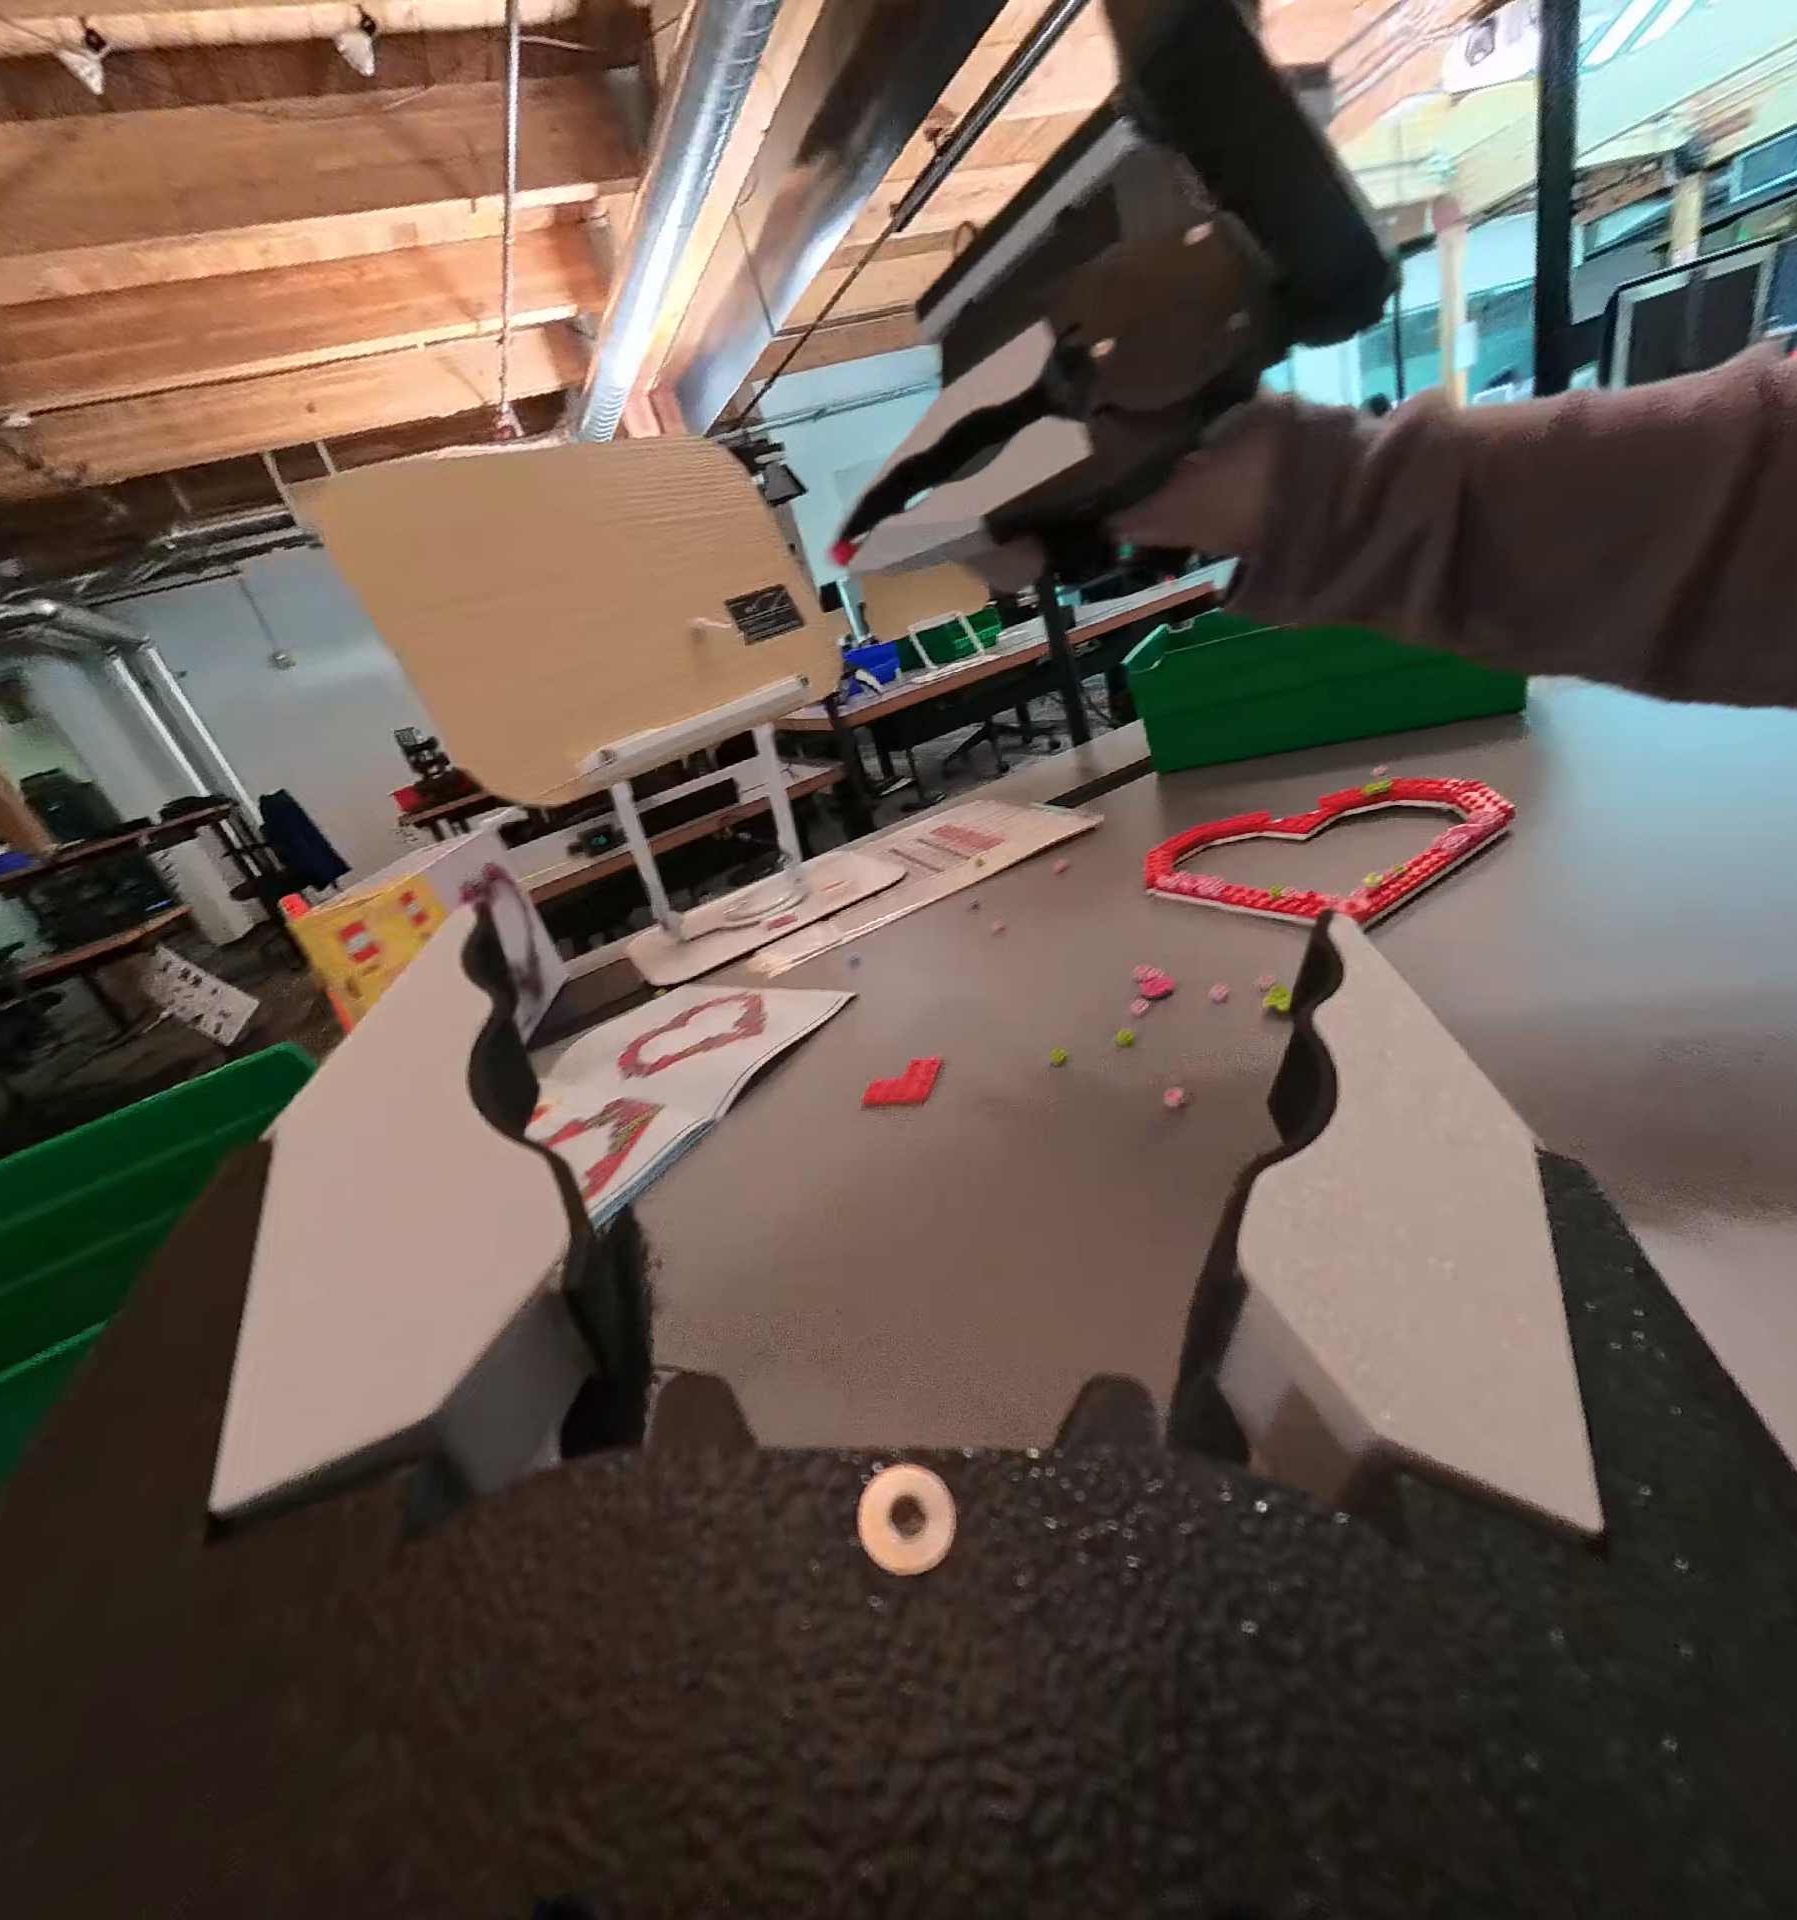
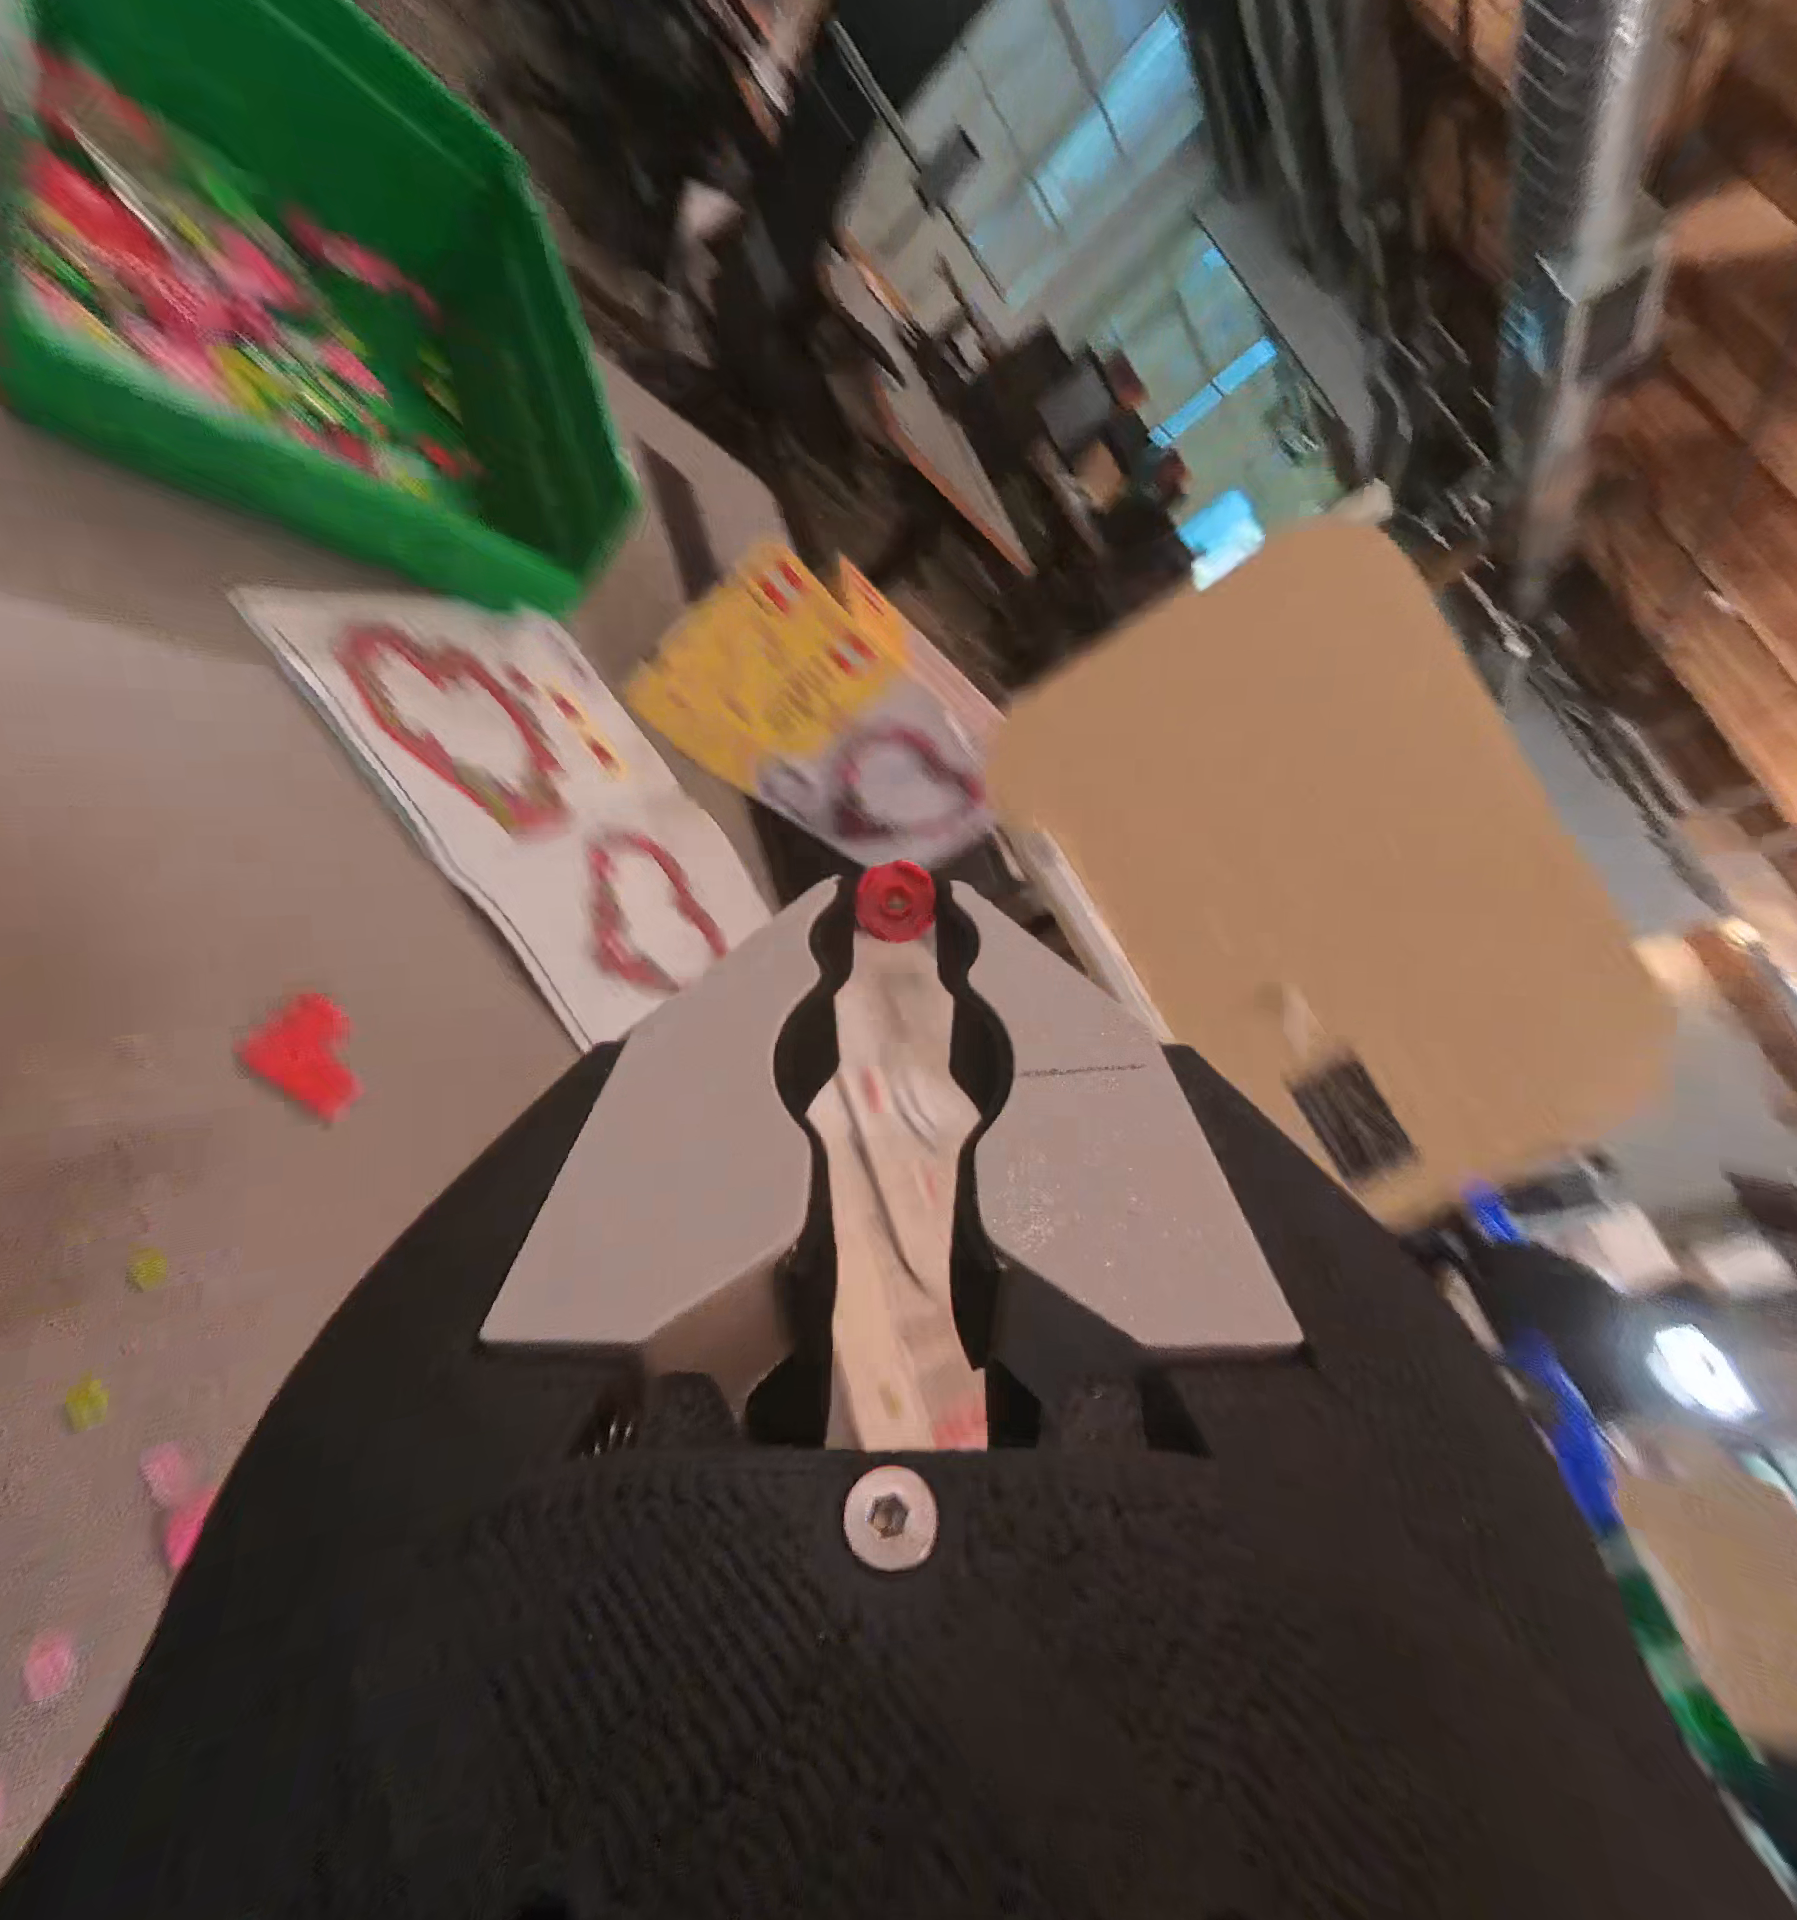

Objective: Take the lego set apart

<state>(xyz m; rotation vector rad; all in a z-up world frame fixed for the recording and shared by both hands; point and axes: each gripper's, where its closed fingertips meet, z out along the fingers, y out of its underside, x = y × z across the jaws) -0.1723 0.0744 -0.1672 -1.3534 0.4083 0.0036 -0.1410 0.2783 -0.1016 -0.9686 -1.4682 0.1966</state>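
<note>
A red heart-shaped lego frame point(image 1: 1330, 852) lies flat on the grey table point(image 1: 977, 1247), ahead and right of my left gripper point(image 1: 899, 997), which is open and empty above the table. My right gripper point(image 2: 894, 902) is shut on a small round red lego piece point(image 2: 894, 902) at its fingertips. In the left wrist view it shows high above the table point(image 1: 847, 551), held by a hand in a sleeve point(image 1: 1559, 540). A loose red plate point(image 1: 904, 1081) and small pink and green pieces point(image 1: 1148, 982) lie scattered on the table.
A green bin point(image 2: 354, 312) of lego pieces stands at the left of the right wrist view. Another green bin point(image 1: 1320, 686) stands behind the heart. An open instruction booklet point(image 1: 686, 1070), a yellow lego box point(image 1: 364, 945) and a tan board on a white stand point(image 1: 572, 613) stand beyond. Some 25 cm of space lies between my two pairs of fingers.
</note>
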